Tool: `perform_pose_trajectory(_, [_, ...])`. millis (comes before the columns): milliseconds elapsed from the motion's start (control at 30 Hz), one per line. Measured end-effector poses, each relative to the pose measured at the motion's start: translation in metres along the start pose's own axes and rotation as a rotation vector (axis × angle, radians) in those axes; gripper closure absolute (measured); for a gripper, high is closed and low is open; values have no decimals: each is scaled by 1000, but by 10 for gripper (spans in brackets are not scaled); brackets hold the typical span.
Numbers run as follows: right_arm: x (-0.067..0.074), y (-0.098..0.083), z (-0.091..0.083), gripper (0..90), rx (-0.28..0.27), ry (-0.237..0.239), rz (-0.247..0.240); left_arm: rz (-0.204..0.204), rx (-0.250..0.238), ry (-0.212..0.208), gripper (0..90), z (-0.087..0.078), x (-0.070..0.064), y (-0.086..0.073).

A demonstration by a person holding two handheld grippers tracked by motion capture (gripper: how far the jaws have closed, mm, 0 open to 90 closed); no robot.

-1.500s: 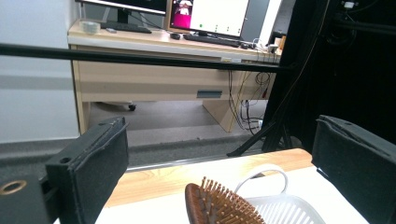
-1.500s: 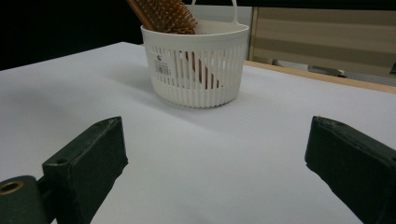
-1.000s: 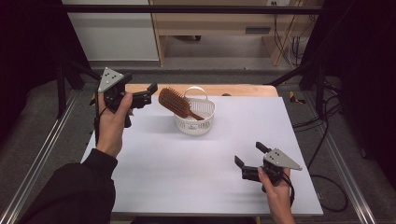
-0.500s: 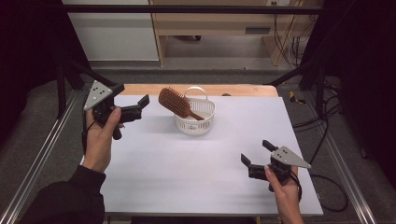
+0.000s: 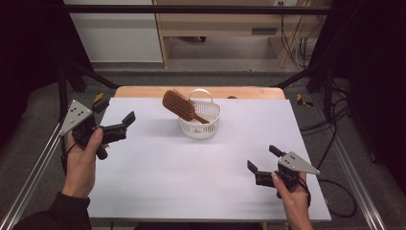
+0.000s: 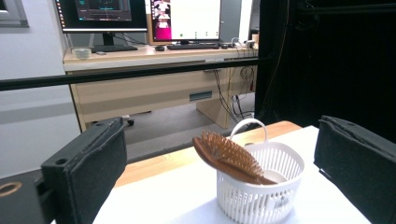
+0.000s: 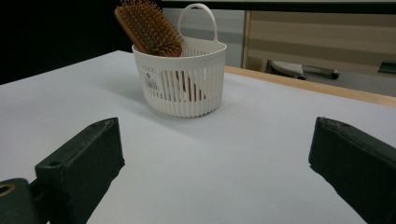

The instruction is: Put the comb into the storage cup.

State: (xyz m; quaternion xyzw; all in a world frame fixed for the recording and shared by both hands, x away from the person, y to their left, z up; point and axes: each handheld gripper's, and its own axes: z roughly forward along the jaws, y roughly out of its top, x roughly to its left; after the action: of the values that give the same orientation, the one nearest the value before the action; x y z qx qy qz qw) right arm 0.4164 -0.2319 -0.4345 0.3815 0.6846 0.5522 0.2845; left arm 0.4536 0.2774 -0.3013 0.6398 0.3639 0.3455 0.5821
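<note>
High view: left gripper [image 5: 125, 123] has backed off wide, right gripper [image 5: 261, 165] wide too; brush [image 5: 178, 105] sits in basket [image 5: 200, 128], job looks done.

Hairbrush [image 5: 179, 106] handle end hidden inside basket [image 5: 210, 130]; basket label [image 7: 151, 82] print too small, perhaps barcode.

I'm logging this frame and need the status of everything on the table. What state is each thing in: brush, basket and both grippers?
hairbrush: leaning in the basket, handle down inside, bristled head sticking out over the rim.
basket: upright on the white table, its loop handle up.
left gripper: open, holding nothing, held above the table's left edge.
right gripper: open, holding nothing, low over the table's near right part.
</note>
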Motion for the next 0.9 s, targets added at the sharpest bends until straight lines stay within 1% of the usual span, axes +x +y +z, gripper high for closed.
perform_pose_trajectory(100, [-1,0,-2,33,-6,-4,5,12,0,6,22,-7,0,-5])
perform_pose_trajectory(233, [-3,0,-7,32,-8,-14,12,2,-4,7,16,-17,0,-13])
perform_pose_trajectory(433, [-5,-1,-18,35,-20,-32,10,14,-12,24,11,-33,0,-23])
perform_pose_trajectory(600, [-8,-2,-27,34,-27,-41,6,-9,-16,28,11,-44,4,-34])
perform_pose_trajectory(767, [-11,-3,-31,33,-37,-45,6,-7,-6,30,11,-52,7,-47])
perform_pose_trajectory(900, [-15,-4,-31,34,-43,-55,6,-24,0,54,11,-57,12,-57])
